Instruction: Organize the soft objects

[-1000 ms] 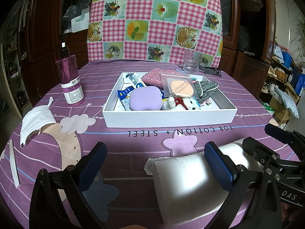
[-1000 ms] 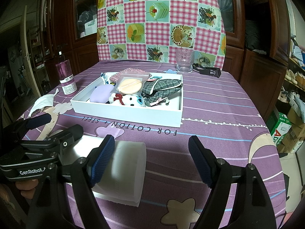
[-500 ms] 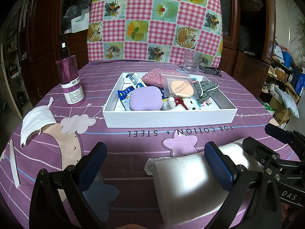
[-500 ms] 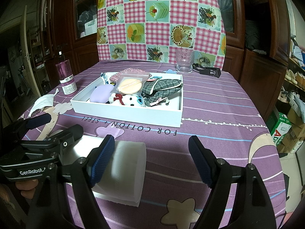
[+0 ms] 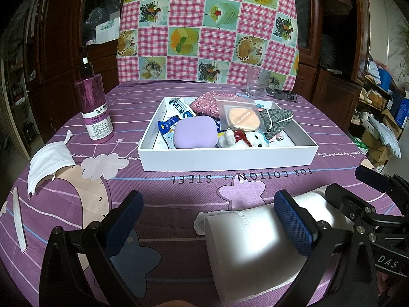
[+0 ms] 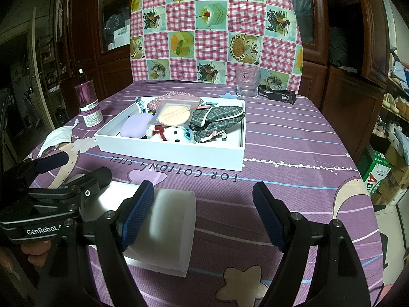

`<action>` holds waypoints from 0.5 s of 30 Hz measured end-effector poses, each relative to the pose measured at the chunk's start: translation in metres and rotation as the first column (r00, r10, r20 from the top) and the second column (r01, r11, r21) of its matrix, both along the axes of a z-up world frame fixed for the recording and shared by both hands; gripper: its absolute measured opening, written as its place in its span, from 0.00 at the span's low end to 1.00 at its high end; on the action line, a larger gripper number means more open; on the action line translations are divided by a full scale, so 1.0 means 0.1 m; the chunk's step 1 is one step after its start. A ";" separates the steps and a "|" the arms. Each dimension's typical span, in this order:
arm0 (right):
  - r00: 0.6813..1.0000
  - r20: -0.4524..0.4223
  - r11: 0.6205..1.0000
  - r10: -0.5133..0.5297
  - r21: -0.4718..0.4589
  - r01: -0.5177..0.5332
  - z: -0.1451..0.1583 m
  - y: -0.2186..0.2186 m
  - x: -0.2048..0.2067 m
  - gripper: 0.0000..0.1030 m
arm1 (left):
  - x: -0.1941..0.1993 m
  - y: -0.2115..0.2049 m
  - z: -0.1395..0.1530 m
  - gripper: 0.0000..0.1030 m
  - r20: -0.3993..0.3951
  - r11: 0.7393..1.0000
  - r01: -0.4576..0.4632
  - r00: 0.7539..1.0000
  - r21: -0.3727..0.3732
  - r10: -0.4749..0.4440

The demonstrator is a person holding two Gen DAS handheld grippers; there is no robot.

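A white tissue roll [image 5: 250,243] lies on its side on the purple tablecloth near the front edge. My left gripper [image 5: 208,220] is open, and the roll's left end reaches in between its fingers without touching the pads. My right gripper [image 6: 203,213] is open too, with the tissue roll [image 6: 168,220] beside its left finger. Each gripper shows at the edge of the other's view. Farther back stands a white box [image 5: 227,157] holding a lilac pouch [image 5: 195,135], a white plush toy [image 5: 242,138], a bagged powder puff [image 5: 241,117], a plaid cloth [image 5: 276,120] and a pink pouch [image 5: 204,105].
A purple pump bottle [image 5: 95,107] stands left of the box. A white face mask [image 5: 48,163] and a nail file [image 5: 19,220] lie at the left edge. A glass [image 5: 257,81] and a black clip [image 5: 281,94] sit behind the box. Cartons crowd the floor at right.
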State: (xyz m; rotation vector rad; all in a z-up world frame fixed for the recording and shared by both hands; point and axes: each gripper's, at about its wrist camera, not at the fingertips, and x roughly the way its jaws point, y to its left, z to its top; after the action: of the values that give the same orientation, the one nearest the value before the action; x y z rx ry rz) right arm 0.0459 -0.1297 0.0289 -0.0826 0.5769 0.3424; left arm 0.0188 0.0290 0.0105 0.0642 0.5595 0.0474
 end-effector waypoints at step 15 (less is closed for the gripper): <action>1.000 0.000 1.000 0.001 0.001 -0.001 0.00 0.00 0.00 0.77 | -0.01 -0.01 -0.01 1.00 0.003 1.000 0.002 1.000 0.002 -0.002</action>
State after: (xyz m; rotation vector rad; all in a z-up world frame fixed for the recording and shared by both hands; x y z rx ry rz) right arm 0.0456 -0.1299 0.0294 -0.0820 0.5771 0.3434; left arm 0.0176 0.0277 0.0099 0.0669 0.5564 0.0465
